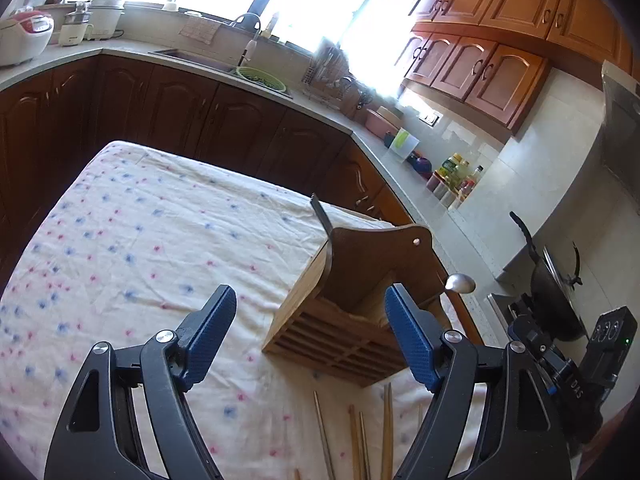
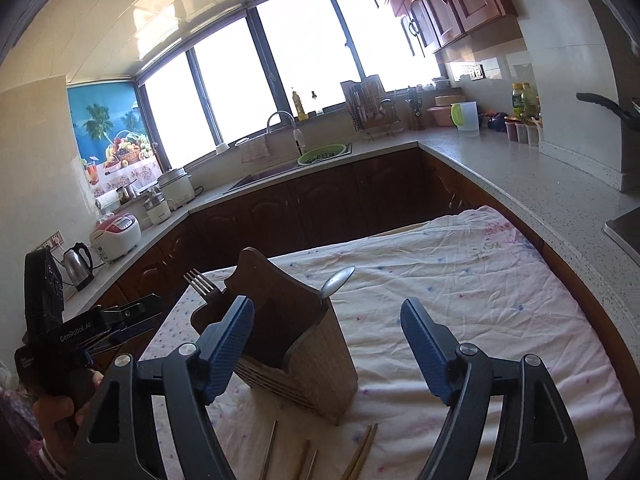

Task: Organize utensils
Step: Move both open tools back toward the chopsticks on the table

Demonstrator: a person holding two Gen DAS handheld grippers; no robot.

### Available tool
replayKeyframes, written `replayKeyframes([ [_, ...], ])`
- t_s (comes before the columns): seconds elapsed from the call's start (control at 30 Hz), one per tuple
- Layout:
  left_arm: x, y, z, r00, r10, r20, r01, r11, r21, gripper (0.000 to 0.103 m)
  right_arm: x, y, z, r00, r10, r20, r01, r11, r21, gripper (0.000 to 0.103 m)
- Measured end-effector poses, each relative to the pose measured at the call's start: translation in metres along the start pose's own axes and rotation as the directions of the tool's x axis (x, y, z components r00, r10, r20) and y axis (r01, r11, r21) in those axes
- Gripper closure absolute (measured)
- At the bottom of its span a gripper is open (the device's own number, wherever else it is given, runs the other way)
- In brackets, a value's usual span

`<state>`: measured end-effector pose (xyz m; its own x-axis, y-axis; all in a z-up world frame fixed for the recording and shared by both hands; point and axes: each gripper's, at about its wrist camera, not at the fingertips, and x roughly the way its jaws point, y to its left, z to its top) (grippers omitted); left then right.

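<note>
Both grippers, left (image 1: pixel 310 336) and right (image 2: pixel 328 346), hover released above the holder (image 2: pixel 288 344). A fork (image 2: pixel 202 284) and spoon (image 2: pixel 338 280) stand inside it; chopsticks (image 2: pixel 360 456) lie before it.

Flowery cloth (image 2: pixel 460 280) over the table; green colander (image 2: pixel 322 154) by the sink tap (image 2: pixel 280 120); rice cooker (image 2: pixel 116 236) and kettle (image 2: pixel 78 264) on the counter (image 2: pixel 520 176); black wok (image 1: pixel 556 300) far right.

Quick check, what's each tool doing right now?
Left tool: open, holding nothing.
Right tool: open, holding nothing.
</note>
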<state>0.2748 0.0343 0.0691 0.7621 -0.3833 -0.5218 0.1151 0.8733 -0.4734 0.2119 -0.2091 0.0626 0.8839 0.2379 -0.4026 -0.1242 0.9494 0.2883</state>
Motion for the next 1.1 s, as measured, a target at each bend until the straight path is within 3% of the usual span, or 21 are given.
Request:
replayKeyframes([
  [0.13, -0.022, 0.010, -0.024, 1.000, 0.014, -0.007, -0.015, 0.999, -0.035, 0.023, -0.024, -0.008, -0.016, 1.000, -0.009, 0.023, 0.008, 0.999, 0.032, 0.011],
  [0.6, -0.054, 0.019, -0.095, 0.992, 0.077, -0.102, -0.083, 0.995, -0.048, 0.023, -0.076, -0.034, -0.075, 0.997, -0.061, -0.036, 0.065, 0.992, 0.109, 0.009],
  [1.1, -0.042, 0.003, -0.115, 0.978, 0.116, -0.174, -0.114, 0.993, 0.023, 0.023, -0.076, -0.034, -0.111, 0.988, -0.087, -0.129, 0.097, 0.993, 0.071, 0.009],
])
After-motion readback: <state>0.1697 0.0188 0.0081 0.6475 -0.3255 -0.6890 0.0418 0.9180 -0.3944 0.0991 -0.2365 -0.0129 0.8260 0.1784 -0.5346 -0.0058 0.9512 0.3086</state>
